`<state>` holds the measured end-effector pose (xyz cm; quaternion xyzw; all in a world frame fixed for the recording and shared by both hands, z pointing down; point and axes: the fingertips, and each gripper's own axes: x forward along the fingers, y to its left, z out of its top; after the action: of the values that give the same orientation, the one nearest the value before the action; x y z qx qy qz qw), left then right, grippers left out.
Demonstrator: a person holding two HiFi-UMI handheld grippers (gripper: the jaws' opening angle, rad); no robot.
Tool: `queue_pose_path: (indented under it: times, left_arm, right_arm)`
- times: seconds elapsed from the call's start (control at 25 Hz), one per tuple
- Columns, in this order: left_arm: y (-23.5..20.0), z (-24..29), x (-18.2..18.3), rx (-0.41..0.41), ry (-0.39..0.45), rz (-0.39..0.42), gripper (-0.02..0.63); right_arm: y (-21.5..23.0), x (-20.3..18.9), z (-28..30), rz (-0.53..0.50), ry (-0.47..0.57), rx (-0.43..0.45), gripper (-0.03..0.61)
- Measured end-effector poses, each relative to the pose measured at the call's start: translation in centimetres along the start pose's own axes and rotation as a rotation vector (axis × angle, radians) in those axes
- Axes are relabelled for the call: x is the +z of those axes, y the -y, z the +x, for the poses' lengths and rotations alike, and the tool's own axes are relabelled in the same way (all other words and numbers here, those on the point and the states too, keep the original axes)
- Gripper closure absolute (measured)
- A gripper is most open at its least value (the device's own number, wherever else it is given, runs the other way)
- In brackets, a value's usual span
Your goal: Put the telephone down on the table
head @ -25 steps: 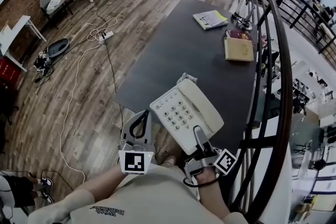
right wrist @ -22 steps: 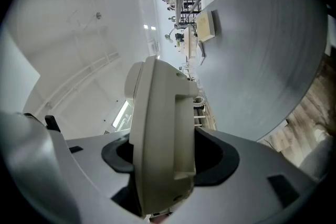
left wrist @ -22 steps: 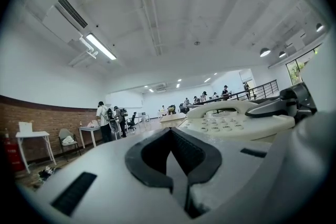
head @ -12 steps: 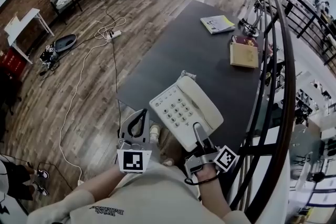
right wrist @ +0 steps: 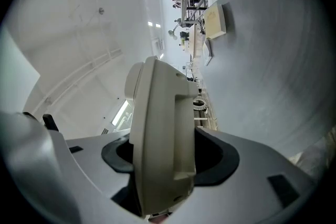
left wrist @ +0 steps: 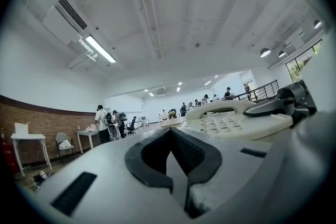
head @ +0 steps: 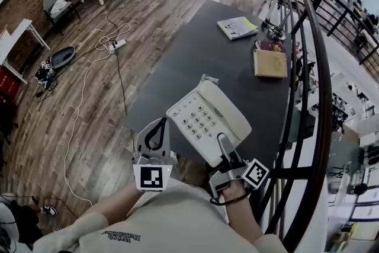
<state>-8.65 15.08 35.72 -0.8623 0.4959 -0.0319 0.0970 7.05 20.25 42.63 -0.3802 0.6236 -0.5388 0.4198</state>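
A cream push-button telephone (head: 207, 121), handset on its cradle, hangs tilted over the near end of the dark grey table (head: 219, 56). My right gripper (head: 224, 142) is shut on the phone's near edge. In the right gripper view the phone's body (right wrist: 160, 144) fills the space between the jaws, with the table top (right wrist: 273, 60) beside it. My left gripper (head: 159, 127) is shut and empty, just left of the phone and beyond the table's near left corner. In the left gripper view its pads meet at my left gripper (left wrist: 173, 139), and the telephone (left wrist: 236, 118) shows at the right.
At the table's far end lie a booklet (head: 237, 25) and a tan box (head: 269, 62). A dark metal railing (head: 308, 98) runs along the table's right side. White cables and a power strip (head: 115, 41) lie on the wooden floor to the left. People stand in the distance.
The phone stays in the right gripper's grip and has drifted slightly left over the table's near end. The left gripper keeps its place beside it.
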Motion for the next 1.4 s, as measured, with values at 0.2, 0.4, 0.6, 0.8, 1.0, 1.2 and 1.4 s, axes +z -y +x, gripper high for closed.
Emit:
queue_pose_path:
  times: [0.2, 0.4, 0.6, 0.8, 1.0, 1.2, 1.4]
  left_arm:
    - [-2.0, 4.7, -0.9, -0.029, -0.01, -0.012, 0.611]
    - [-4.8, 9.4, -2.4, -0.046, -0.028, 0.0, 0.611]
    - [-8.4, 13.9, -3.2, -0.074, -0.034, 0.085, 0.611]
    - [-11.0, 19.0, -4.2, -0.131, -0.033, 0.091, 0.611]
    - [-13.0, 22.3, -5.4, -0.133, -0.028, 0.037, 0.611]
    - [-14.3, 24.4, -5.9, -0.11, -0.038, 0.096, 0.611]
    - [-14.0, 24.8, -6.1, -0.073, -0.056, 0.069, 0.611]
  right_arm:
    - [1.4, 1.6, 3.6, 0.004, 0.029, -0.027, 0.311]
    - [3.1, 3.1, 7.6, 0.009, 0.065, -0.058, 0.311]
    - [4.2, 4.9, 12.5, 0.026, 0.111, -0.068, 0.311]
    - [5.3, 7.1, 17.5, 0.009, 0.152, -0.081, 0.311]
    - [5.4, 7.9, 21.0, -0.002, 0.157, -0.07, 0.311]
    - [5.8, 8.4, 22.9, 0.005, 0.135, -0.09, 0.311]
    - [6.6, 9.2, 23.2, 0.036, 0.108, -0.101, 0.311]
